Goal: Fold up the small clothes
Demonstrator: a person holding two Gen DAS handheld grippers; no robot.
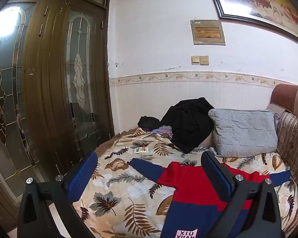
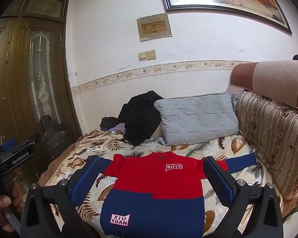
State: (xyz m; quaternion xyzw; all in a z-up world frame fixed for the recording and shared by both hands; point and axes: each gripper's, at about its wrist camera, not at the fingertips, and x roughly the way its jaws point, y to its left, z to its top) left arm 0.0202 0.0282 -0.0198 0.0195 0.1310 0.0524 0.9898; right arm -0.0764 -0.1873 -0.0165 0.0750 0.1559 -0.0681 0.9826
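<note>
A small red and navy sweater (image 2: pixel 155 186) lies flat, face up, on the leaf-print blanket (image 2: pixel 214 148), sleeves spread out to both sides. It has a "BOYS" patch on the chest and a "XIU XUAN" patch near the hem. In the left wrist view the sweater (image 1: pixel 190 182) lies to the right of centre. My left gripper (image 1: pixel 149 170) is open and empty, above the sweater's left sleeve and left side. My right gripper (image 2: pixel 152 174) is open and empty, above the sweater's body, with its fingers astride it. The left gripper (image 2: pixel 15 154) also shows at the left edge of the right wrist view.
A grey quilted pillow (image 2: pixel 198 119) and a heap of black clothes (image 2: pixel 141 117) lie at the far end of the bed. A striped headboard cushion (image 2: pixel 274 130) runs along the right. A brown wardrobe with glass doors (image 1: pixel 49 79) stands left. A small card (image 1: pixel 142 149) lies on the blanket.
</note>
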